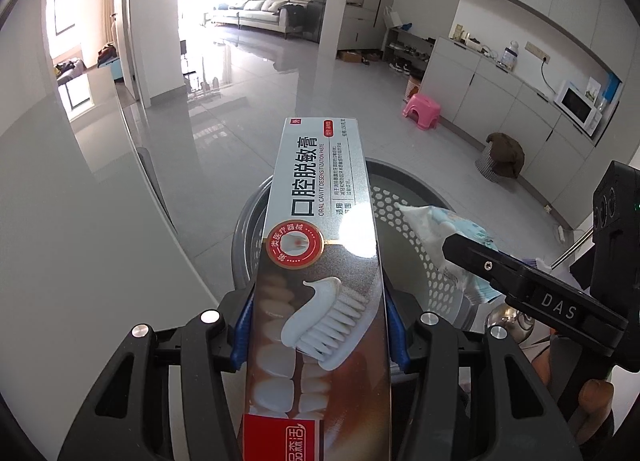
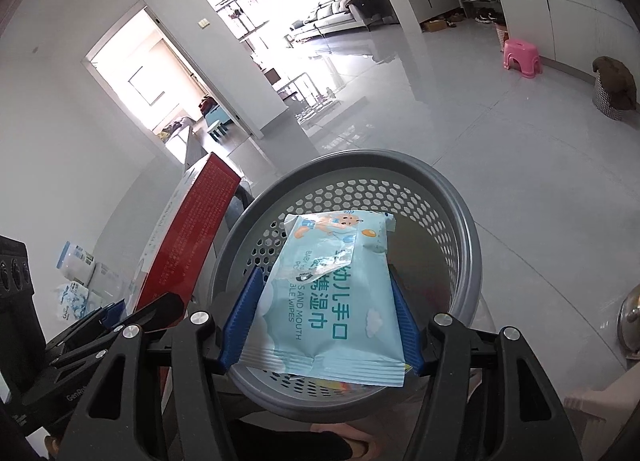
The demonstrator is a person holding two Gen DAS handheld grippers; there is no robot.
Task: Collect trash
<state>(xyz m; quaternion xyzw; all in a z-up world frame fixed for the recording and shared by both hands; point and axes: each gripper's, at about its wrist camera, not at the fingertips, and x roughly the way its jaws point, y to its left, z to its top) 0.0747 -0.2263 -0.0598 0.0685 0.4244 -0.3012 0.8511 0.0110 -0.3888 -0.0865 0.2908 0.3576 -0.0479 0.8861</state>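
Both grippers hover at the bin (image 2: 460, 221) rim for dropping: the left gripper (image 1: 318, 325) clamps the box (image 1: 320, 261) by its sides, the right gripper (image 2: 320, 321) grips the wipes (image 2: 332, 297) directly over the opening.

The toothpaste box (image 1: 320, 269) is showing glossy printed cardboard, glaring under the light. The wipes packet (image 2: 328, 293) is looking like smooth, crinkled plastic film. The perforated bin (image 2: 456, 229) is appearing as matt grey plastic, and the floor (image 1: 248, 101) is gleaming like polished tile.
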